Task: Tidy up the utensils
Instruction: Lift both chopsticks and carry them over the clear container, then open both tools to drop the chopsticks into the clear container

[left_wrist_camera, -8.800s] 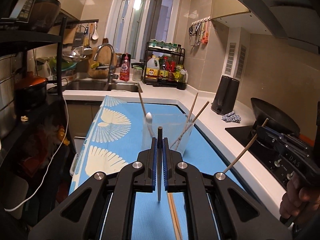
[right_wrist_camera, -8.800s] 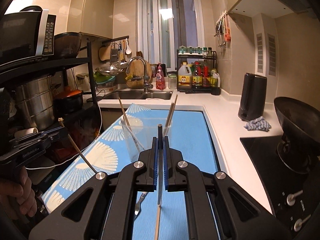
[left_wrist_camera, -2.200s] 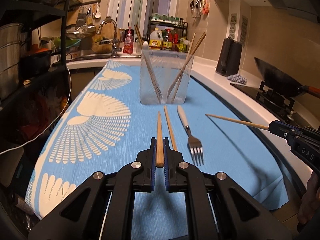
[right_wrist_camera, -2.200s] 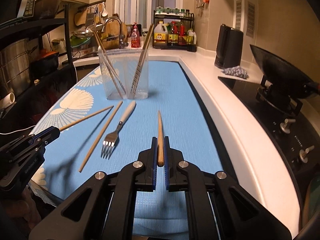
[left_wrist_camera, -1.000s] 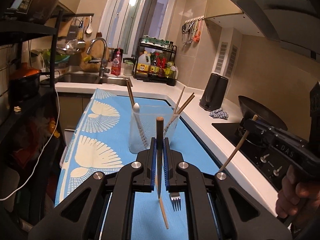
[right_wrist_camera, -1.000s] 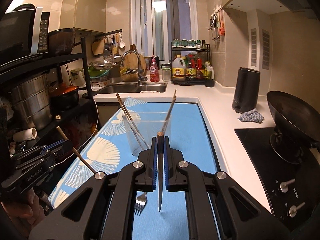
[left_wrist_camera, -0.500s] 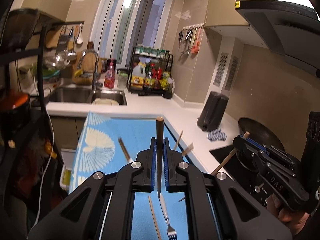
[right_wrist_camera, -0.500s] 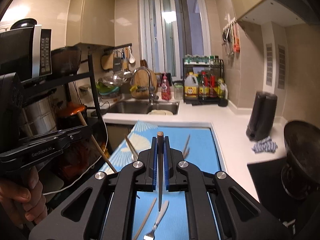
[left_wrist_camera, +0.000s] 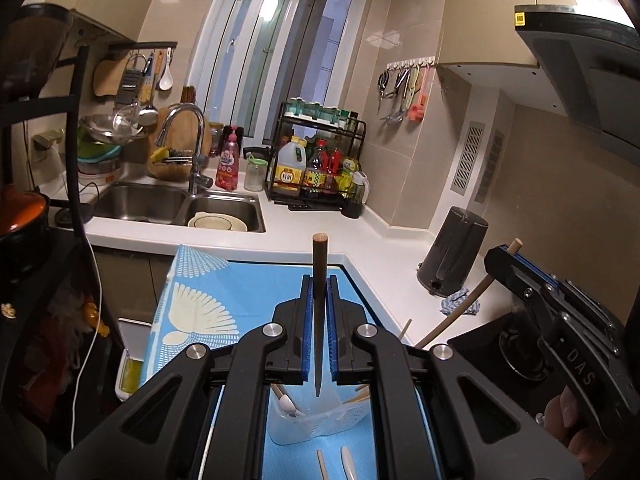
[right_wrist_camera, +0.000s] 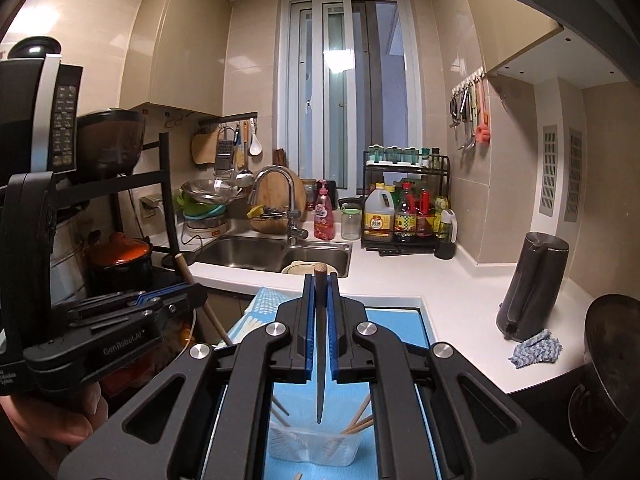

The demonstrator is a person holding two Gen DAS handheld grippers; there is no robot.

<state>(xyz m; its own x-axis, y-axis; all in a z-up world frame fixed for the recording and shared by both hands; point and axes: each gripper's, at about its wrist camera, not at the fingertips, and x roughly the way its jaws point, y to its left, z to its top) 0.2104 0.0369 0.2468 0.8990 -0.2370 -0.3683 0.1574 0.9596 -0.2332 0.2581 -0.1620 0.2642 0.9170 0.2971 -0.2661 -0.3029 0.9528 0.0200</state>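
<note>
Both grippers (left_wrist_camera: 319, 280) (right_wrist_camera: 320, 278) are pinching chopsticks (left_wrist_camera: 319, 304) (right_wrist_camera: 320, 344); only the left view is showing a spoon (left_wrist_camera: 287, 402) in the cup (left_wrist_camera: 308, 426).

Left hand-held gripper (left_wrist_camera: 319, 292) and right hand-held gripper (right_wrist_camera: 320, 292) both aloft, jaws clamped, tilted slightly downward.

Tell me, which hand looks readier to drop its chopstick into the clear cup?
Hard to separate. The left gripper and the right gripper each clamp a chopstick upright, tip above the clear cup. A slight lean to the right: its tip hangs over the opening more squarely.
</note>
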